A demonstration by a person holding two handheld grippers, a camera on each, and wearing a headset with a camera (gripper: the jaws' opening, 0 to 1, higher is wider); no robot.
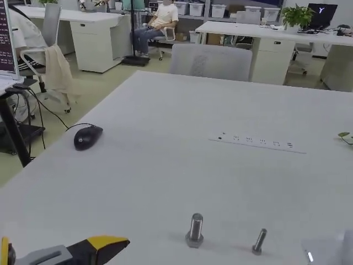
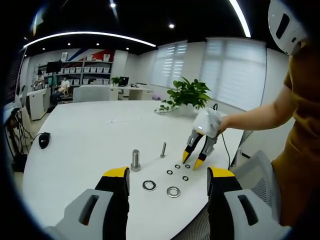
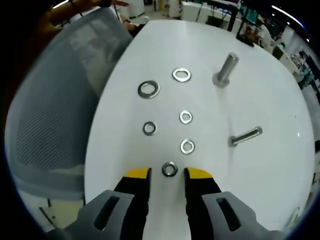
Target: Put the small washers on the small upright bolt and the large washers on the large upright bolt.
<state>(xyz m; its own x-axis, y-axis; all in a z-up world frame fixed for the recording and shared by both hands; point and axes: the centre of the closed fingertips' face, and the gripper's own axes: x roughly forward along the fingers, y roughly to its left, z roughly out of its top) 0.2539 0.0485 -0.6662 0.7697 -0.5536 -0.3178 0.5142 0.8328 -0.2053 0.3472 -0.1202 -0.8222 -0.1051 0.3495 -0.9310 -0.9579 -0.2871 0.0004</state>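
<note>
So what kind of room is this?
Probably an open office: rows of white desks, chairs, and a computer mouse on the big table.

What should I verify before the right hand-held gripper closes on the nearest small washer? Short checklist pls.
1. Right hand-held gripper open: ok, jaws apart.
2. Nearest small washer lined up: ok, it lies flat in the gap at the jaw tips.
3. Tips low enough to pinch it: cannot tell.
4. Next small washer out of the jaws' path: ok, it lies apart, further ahead.
5. Small bolt ready: ok, upright, no washer on it.
6. Left hand-held gripper out of the way: ok, open and held back from the washers.
</note>
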